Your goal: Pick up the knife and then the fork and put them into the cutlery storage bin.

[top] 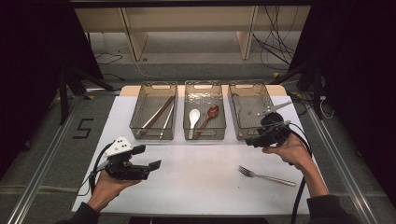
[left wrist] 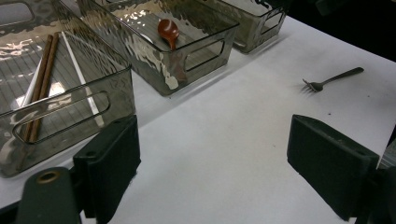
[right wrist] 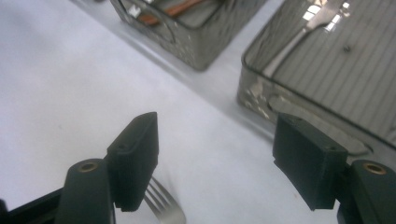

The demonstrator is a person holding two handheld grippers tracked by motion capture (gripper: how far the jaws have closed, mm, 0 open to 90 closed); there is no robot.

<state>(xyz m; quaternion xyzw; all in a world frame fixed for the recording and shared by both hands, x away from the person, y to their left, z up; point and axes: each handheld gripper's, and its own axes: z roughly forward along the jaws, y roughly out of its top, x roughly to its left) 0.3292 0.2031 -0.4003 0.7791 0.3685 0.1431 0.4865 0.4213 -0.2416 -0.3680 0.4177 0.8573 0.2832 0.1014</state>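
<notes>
My right gripper (top: 254, 140) hangs by the near wall of the right-hand bin (top: 239, 122) with its jaws spread wide and nothing between them. My left gripper (top: 150, 158) sits over bare table near the front left, jaws apart and empty too. The fork (top: 266, 176) I judge I'm after lies flat on the white sheet, tines pointing left, just in front of the right gripper; in the right gripper view its tines (right wrist: 163, 205) peek out below the left jaw.

What worries me: the fork is thin and lies flush on the sheet, so the pads could skate over it or push it sideways instead of catching it. If I come down too steeply I may jam a jaw into the table. The bin wall is close, and swinging wide could knock it. Lifted by one end, the fork could pivot and slip out.

The table wears a plain white sheet (top: 201, 179). Three smoky clear bins stand in a row at the back, holding chopsticks (top: 158, 114), spoons (top: 194, 119) and another utensil. Around it the room is dark, with cables on the floor and wooden shelving behind.
</notes>
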